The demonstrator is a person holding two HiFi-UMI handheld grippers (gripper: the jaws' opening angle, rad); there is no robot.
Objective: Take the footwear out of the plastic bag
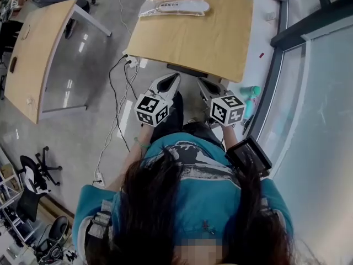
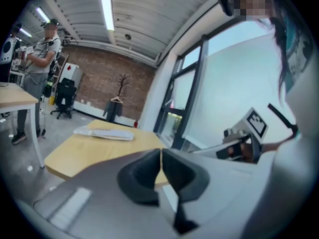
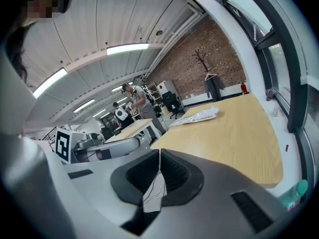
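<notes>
A clear plastic bag (image 1: 174, 7) with white footwear inside lies flat at the far side of the wooden table (image 1: 204, 37). It also shows as the bag (image 2: 104, 133) in the left gripper view and the bag (image 3: 197, 116) in the right gripper view. Both grippers are held close to the person's body, short of the table's near edge and well away from the bag. My left gripper (image 1: 172, 79) (image 2: 160, 156) is shut with nothing between its jaws. My right gripper (image 1: 204, 84) (image 3: 159, 158) is also shut and holds nothing.
A second wooden table (image 1: 33, 54) stands to the left. Cables (image 1: 117, 109) trail over the floor beside it, and an office chair (image 1: 34, 173) is at the lower left. A glass wall with a dark frame (image 1: 273, 81) runs along the right. A person (image 2: 37, 68) stands in the background.
</notes>
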